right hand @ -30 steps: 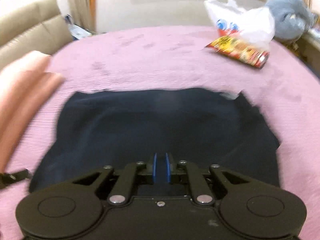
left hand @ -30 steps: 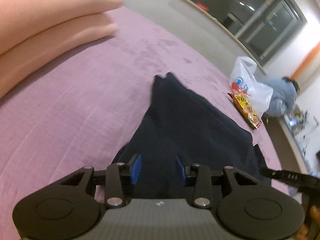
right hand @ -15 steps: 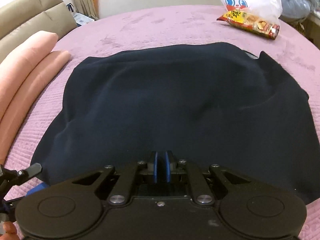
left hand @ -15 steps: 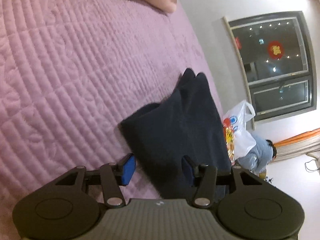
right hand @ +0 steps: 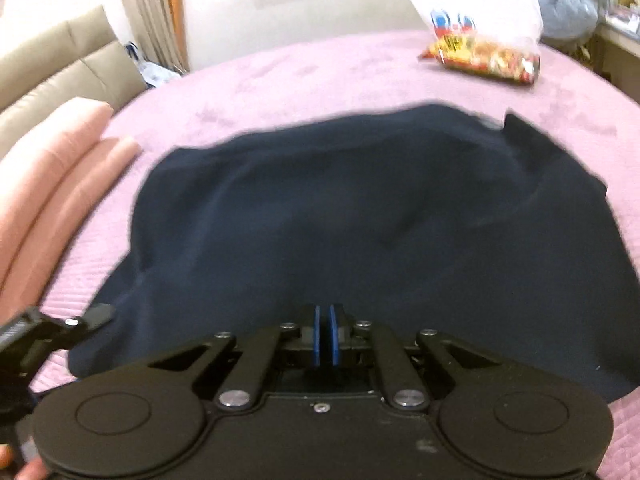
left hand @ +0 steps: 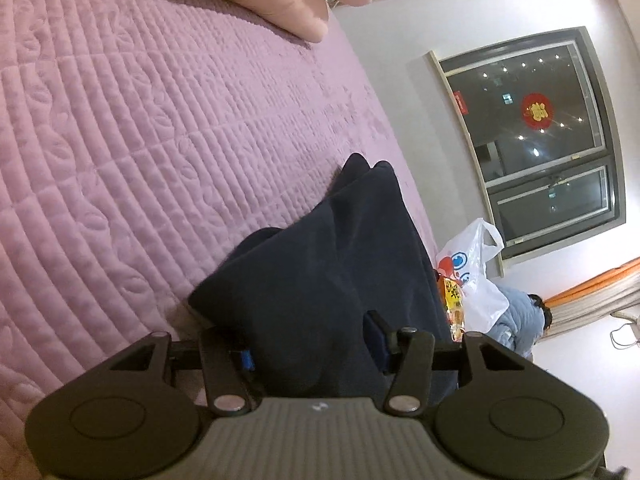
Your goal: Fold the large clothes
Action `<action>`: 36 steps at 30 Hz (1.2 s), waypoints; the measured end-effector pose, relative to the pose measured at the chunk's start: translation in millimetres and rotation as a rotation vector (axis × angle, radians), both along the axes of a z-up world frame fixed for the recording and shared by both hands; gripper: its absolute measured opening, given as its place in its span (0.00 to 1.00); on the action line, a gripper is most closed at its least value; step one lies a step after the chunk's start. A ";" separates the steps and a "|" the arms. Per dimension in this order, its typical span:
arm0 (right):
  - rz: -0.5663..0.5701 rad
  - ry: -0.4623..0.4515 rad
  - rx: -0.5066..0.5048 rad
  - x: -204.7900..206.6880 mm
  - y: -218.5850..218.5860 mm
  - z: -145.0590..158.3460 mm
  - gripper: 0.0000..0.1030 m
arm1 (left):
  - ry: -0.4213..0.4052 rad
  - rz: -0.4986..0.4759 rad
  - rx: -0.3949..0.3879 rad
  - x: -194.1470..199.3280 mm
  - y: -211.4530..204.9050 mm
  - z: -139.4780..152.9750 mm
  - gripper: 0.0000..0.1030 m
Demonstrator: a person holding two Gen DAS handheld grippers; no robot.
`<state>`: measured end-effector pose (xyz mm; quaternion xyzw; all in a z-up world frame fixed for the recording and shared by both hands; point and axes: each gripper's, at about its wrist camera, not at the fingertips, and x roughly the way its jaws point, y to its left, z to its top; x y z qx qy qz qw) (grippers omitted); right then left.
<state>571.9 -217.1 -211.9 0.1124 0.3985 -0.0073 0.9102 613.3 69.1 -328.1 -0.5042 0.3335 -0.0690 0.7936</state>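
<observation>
A dark navy garment [right hand: 360,216] lies spread and folded over on the purple quilted bed [right hand: 320,72]. In the left wrist view the garment [left hand: 320,280] has its near corner between the open blue-padded fingers of my left gripper [left hand: 310,350]. My right gripper [right hand: 325,334] has its blue pads pressed together over the garment's near edge; whether cloth is pinched between them is hidden. The left gripper also shows at the left edge of the right wrist view [right hand: 80,320].
Pink rolled bedding [right hand: 52,168] lies along the bed's left side. A white plastic bag [right hand: 472,12] and a snack packet [right hand: 484,60] sit at the far side. A beige headboard [right hand: 60,64] is at left. A dark window [left hand: 532,128] is in the wall.
The left gripper tilted and moved in so the garment's corner now sits between its fingers. The right gripper stayed shut, and its view drew back slightly over the garment.
</observation>
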 end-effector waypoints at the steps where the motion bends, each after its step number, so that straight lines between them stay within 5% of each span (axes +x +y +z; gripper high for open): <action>1: 0.006 -0.016 -0.013 -3.7 2.3 5.5 0.07 | 0.000 0.003 0.005 1.6 -1.3 -0.4 0.52; 4: 0.004 -0.026 -0.029 -8.3 4.0 9.9 0.07 | 0.006 0.007 0.033 10.7 -7.2 0.5 0.46; 6: -0.003 0.011 -0.037 -5.5 3.6 -1.3 0.06 | 0.019 0.002 0.072 19.2 -12.8 1.8 0.27; 7: -0.002 0.030 -0.033 -3.3 2.9 -9.3 0.06 | 0.015 -0.010 0.087 23.1 -15.6 2.6 0.06; 11: -0.052 0.030 0.119 -1.5 -17.2 -32.3 0.05 | -0.080 -0.065 0.212 28.6 -33.5 30.1 0.05; 14: -0.081 0.020 0.208 -3.5 -30.2 -37.9 0.00 | -0.227 -0.169 0.329 25.4 -62.9 72.4 0.05; 18: -0.099 0.018 0.327 -5.3 -48.1 -44.2 0.00 | -0.391 -0.324 0.372 25.7 -120.7 119.0 0.05; 22: -0.161 0.028 0.558 -9.0 -95.6 -37.7 0.03 | -0.533 -0.482 0.379 23.2 -189.2 146.3 0.05; 26: -0.256 -0.075 0.508 -34.9 -151.4 -6.2 0.11 | -0.610 -0.615 0.340 22.6 -250.7 155.8 0.05; 30: -0.370 -0.106 0.353 -54.4 -219.5 11.3 0.15 | -0.605 -0.758 0.363 17.0 -310.7 138.9 0.05; 34: -0.434 -0.092 0.233 -54.7 -272.4 8.6 0.17 | -0.498 -0.912 0.504 9.2 -368.3 83.6 0.05; 36: -0.409 -0.099 0.228 -45.7 -285.6 8.9 0.31 | -0.489 -0.964 0.635 -2.3 -389.7 59.1 0.05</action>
